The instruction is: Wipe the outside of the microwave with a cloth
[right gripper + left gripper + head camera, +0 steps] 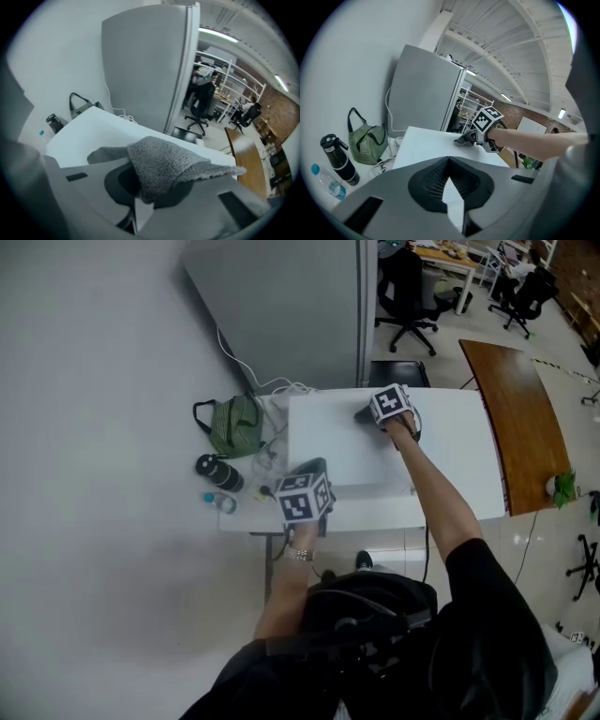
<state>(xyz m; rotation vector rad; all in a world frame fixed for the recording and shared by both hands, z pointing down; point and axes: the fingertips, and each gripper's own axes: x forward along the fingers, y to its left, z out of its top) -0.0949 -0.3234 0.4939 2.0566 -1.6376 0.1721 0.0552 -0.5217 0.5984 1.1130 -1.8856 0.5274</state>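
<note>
dark short sleeves [487, 615] fill the foreground, and both bare forearms reach out from them. the left arm is bent close, a watch [300, 555] on the wrist, holding the left gripper [307, 468] over the near left corner of the microwave [342, 456]. its grey jaws are pressed together at the tips with nothing between them. the right arm stretches nearly straight across the top, and the right gripper [373, 415] pinches a grey cloth [171, 164] there, near the back edge. that cloth is nubby terry, folded over the jaws in a soft hump, one corner trailing off to the right in the right gripper view. the microwave is a smooth white box, its long side running left to right along the white table [464, 474]. beside it on the left sit a green striped bag [234, 426] and a black bottle [218, 472].
</note>
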